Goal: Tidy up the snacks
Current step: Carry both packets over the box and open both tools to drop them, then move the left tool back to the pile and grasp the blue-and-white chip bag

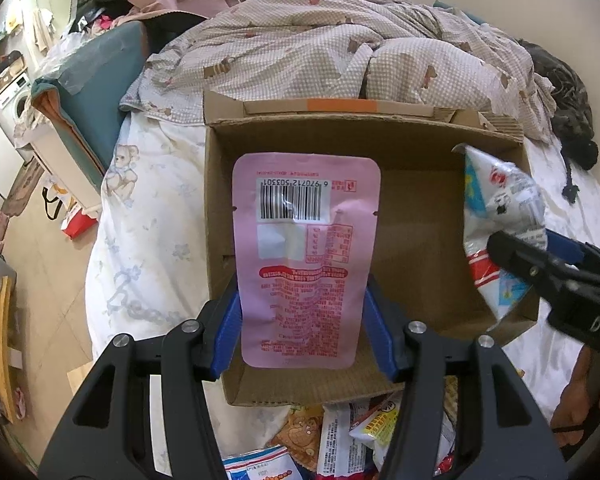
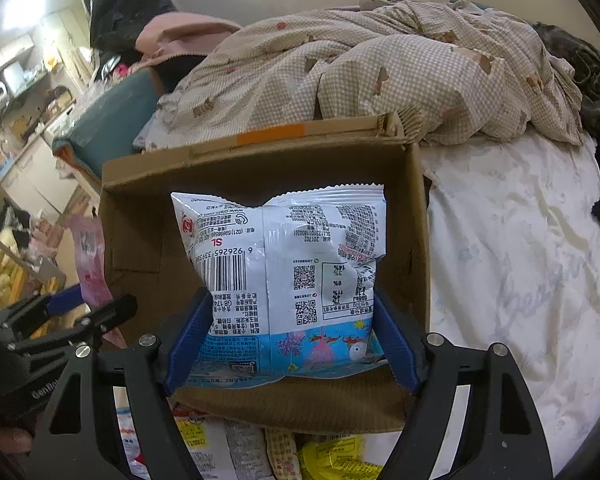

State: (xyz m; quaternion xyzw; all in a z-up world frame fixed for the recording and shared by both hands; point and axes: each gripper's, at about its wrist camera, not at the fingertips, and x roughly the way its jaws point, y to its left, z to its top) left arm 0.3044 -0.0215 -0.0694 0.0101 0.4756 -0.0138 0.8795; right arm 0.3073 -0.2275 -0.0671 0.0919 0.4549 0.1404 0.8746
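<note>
Holding a pink pouch (image 1: 306,264) clamped between its fingers, the left gripper (image 1: 302,336) extends it over the open cardboard box (image 1: 416,216), while the right gripper (image 2: 292,344) likewise clasps a white-and-blue snack bag (image 2: 284,280) ahead of it.

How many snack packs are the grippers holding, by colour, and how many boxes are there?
Pink snack pack, in the left gripper: 1
White and blue snack pack, in the right gripper: 1
Cardboard box: 1
Total: 3
</note>
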